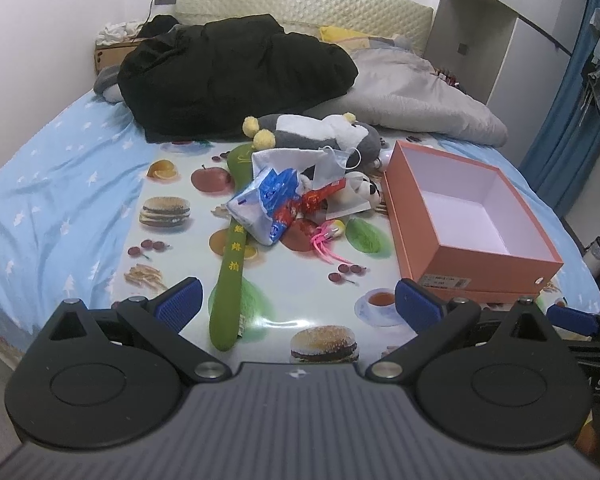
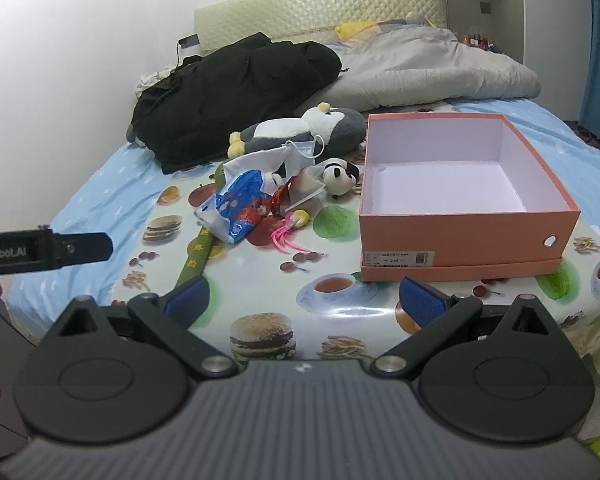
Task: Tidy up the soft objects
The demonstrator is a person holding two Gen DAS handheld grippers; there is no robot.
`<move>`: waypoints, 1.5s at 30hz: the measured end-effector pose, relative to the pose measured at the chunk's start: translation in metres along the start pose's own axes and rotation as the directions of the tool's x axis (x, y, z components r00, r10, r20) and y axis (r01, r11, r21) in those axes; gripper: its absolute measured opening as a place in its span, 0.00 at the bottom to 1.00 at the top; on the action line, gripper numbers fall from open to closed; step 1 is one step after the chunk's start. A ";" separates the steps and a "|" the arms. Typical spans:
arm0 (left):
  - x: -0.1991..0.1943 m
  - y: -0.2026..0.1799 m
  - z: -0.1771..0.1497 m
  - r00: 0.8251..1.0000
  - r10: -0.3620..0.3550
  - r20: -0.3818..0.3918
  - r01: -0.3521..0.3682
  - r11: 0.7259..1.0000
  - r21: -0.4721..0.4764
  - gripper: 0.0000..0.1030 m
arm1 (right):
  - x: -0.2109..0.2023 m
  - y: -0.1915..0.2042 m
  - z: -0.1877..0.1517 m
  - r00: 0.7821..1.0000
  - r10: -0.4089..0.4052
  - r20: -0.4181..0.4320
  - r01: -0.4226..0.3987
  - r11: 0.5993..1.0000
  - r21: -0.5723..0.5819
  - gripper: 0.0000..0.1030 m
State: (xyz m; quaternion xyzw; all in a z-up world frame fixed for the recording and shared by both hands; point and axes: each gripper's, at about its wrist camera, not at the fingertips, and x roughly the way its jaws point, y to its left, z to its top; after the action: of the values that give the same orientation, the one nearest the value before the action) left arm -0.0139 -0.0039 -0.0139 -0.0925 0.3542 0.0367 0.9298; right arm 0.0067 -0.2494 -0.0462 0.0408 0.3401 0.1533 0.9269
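Observation:
A pile of soft things lies mid-mat on the bed: a grey-white penguin plush [image 1: 320, 132] [image 2: 300, 128], a small panda plush [image 1: 366, 192] [image 2: 340, 178], a blue tissue pack [image 1: 262, 204] [image 2: 236, 208], a face mask [image 1: 340, 156] [image 2: 306, 148], a pink tassel toy [image 1: 326, 240] [image 2: 286, 234] and a long green plush stick [image 1: 230, 280] [image 2: 194, 260]. An open, empty orange box [image 1: 472, 216] [image 2: 460, 188] stands right of the pile. My left gripper [image 1: 298, 300] and right gripper [image 2: 304, 300] are both open and empty, near the mat's front edge.
A food-print mat [image 1: 172, 248] [image 2: 340, 312] covers the blue bedsheet [image 1: 52, 184]. A black jacket [image 1: 228, 76] [image 2: 228, 92] and grey blanket [image 1: 416, 96] [image 2: 428, 72] lie behind the pile. The left gripper's body [image 2: 44, 252] shows at the left of the right wrist view.

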 end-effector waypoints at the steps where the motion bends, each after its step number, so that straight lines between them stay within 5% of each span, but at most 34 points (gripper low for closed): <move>1: 0.001 0.001 -0.002 1.000 0.000 -0.006 0.000 1.000 -0.002 1.00 | 0.000 0.001 -0.001 1.000 -0.001 -0.004 0.001 1.000 -0.001 1.00; 28: 0.006 0.004 -0.003 1.000 0.009 -0.016 -0.009 1.000 0.000 1.00 | 0.005 0.003 -0.003 0.999 0.042 -0.021 -0.041 0.999 0.016 1.00; 32: 0.008 0.013 0.001 0.999 0.053 0.007 -0.053 0.998 -0.016 1.00 | 0.008 0.003 -0.003 0.999 0.037 -0.029 -0.036 0.999 0.023 1.00; 45: 0.047 0.017 0.018 0.998 -0.013 -0.061 0.013 1.000 0.005 1.00 | 0.038 0.008 0.007 0.997 0.032 -0.070 -0.032 0.999 0.010 1.00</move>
State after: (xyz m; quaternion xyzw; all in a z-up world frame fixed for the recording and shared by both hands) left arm 0.0305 0.0165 -0.0342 -0.0936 0.3817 0.0268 0.9192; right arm 0.0365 -0.2294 -0.0623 0.0449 0.3723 0.1679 0.9117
